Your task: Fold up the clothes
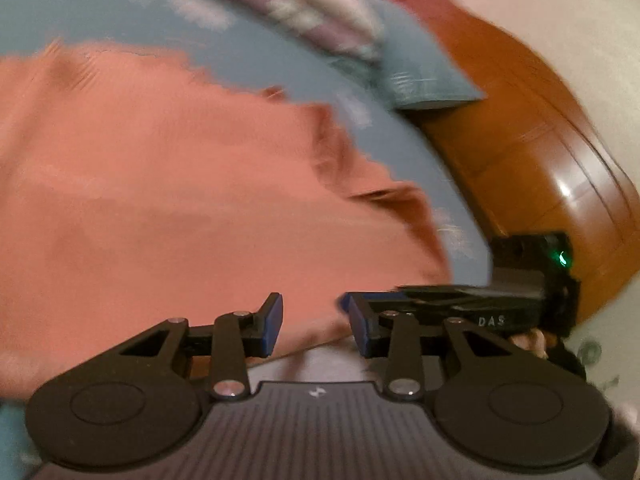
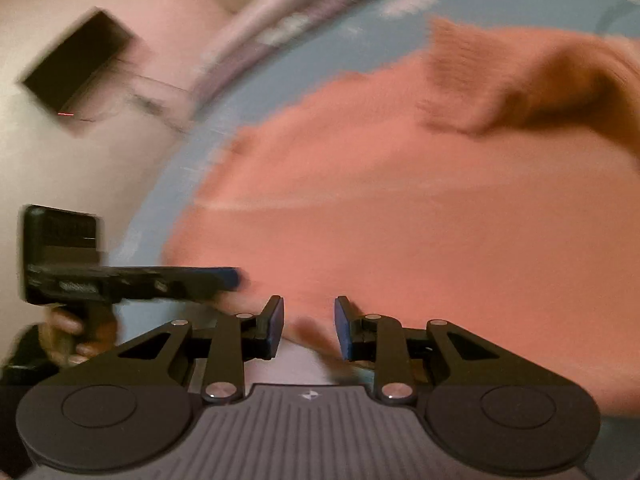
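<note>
The left gripper (image 1: 316,328), black with blue pads, has its jaws standing apart with nothing between them; the near hem of the salmon-pink knitted sweater (image 1: 180,208) lies just beyond the fingertips, not pinched. The right gripper (image 2: 309,328), of the same make, is likewise parted and empty, its pads hovering over the same near edge of the sweater (image 2: 400,240). Each gripper shows in the other's view: the right one pokes in from the right of the left wrist picture (image 1: 348,302), the left one from the left of the right wrist picture (image 2: 234,276), so the two are close beside each other at the near hem.

The sweater is spread flat on a pale blue patterned bedsheet (image 1: 120,12), with a ribbed cuff and sleeve (image 2: 472,80) lying over the body at the far right. Beyond the bed's right edge is a glossy brown wooden floor (image 1: 540,152); a folded grey-blue cloth (image 1: 424,80) sits at the far corner. A dark flat box (image 2: 76,72) lies on the pale floor to the far left.

Both pictures are heavily smeared, so fine detail is uncertain. My judgement is that a hem grasp is at hand. The risks: pads closing on the sheet along with the knit, catching only one layer so the fold sags, or the two close-set grippers knocking together.
</note>
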Demonstrator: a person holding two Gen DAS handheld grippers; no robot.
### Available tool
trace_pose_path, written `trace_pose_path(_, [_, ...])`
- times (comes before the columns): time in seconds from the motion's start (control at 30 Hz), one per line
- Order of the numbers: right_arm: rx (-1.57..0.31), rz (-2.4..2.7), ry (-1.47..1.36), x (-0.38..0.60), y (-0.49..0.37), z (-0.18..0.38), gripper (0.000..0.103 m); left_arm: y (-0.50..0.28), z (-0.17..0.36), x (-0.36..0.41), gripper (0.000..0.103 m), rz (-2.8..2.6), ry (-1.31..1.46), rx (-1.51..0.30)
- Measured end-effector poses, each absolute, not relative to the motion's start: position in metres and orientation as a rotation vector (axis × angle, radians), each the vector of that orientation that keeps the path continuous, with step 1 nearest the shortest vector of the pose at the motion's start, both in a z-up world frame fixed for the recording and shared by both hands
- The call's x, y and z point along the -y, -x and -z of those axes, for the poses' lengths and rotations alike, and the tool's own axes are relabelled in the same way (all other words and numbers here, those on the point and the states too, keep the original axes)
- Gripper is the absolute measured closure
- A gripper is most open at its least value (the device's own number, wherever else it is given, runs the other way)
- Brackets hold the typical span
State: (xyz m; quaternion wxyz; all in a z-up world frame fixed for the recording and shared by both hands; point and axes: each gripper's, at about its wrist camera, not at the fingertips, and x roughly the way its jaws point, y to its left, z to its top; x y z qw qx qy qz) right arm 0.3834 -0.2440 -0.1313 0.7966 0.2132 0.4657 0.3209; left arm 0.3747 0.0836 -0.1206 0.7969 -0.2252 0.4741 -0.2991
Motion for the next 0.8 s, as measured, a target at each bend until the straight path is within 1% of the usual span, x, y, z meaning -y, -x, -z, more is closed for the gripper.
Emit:
trace_pose_path(0.1, [-1.045,-0.619,-0.513,0.272,-0.382,0.127,0.078,-0.378,0.126,-0.109,0.068,0.557,0.532,-1.090])
trace_pose_path(0.2, [-1.069,-0.494,-0.402,0.299,-0.379,0.109,0.078,-0.377,0.113,-0.128,0.068,0.462,0.464,-1.112])
trace_pose_path(0.33, [-1.097,-0.397,-0.325,0.334,-0.370,0.093,0.078,-0.370,0.098,-0.143,0.068,0.389,0.358,-1.141])
trace_pose_path(0.37, [-1.101,-0.358,-0.309,0.343,-0.367,0.090,0.076,-0.369,0.100,-0.148,0.068,0.384,0.350,-1.143])
trace_pose_path(0.53, [-1.111,-0.331,-0.349,0.368,-0.356,0.096,0.075,-0.366,0.103,-0.163,0.067,0.339,0.378,-1.143])
trace_pose_path(0.57, [-1.104,-0.328,-0.337,0.365,-0.355,0.092,0.070,-0.365,0.099,-0.162,0.065,0.337,0.364,-1.141])
trace_pose_path(0.6, [-1.096,-0.325,-0.324,0.363,-0.354,0.089,0.057,-0.366,0.094,-0.157,0.055,0.342,0.339,-1.127])
trace_pose_path(0.63, [-1.073,-0.340,-0.302,0.351,-0.357,0.084,0.050,-0.366,0.088,-0.151,0.041,0.349,0.311,-1.111])
trace_pose_path(0.67, [-1.046,-0.358,-0.272,0.343,-0.356,0.081,0.039,-0.366,0.082,-0.145,0.033,0.355,0.287,-1.079])
trace_pose_path(0.7, [-1.023,-0.368,-0.242,0.334,-0.358,0.079,0.038,-0.366,0.077,-0.139,0.028,0.362,0.262,-1.044])
trace_pose_path(0.8, [-1.005,-0.372,-0.171,0.311,-0.370,0.081,0.039,-0.376,0.078,-0.112,0.028,0.405,0.248,-1.006])
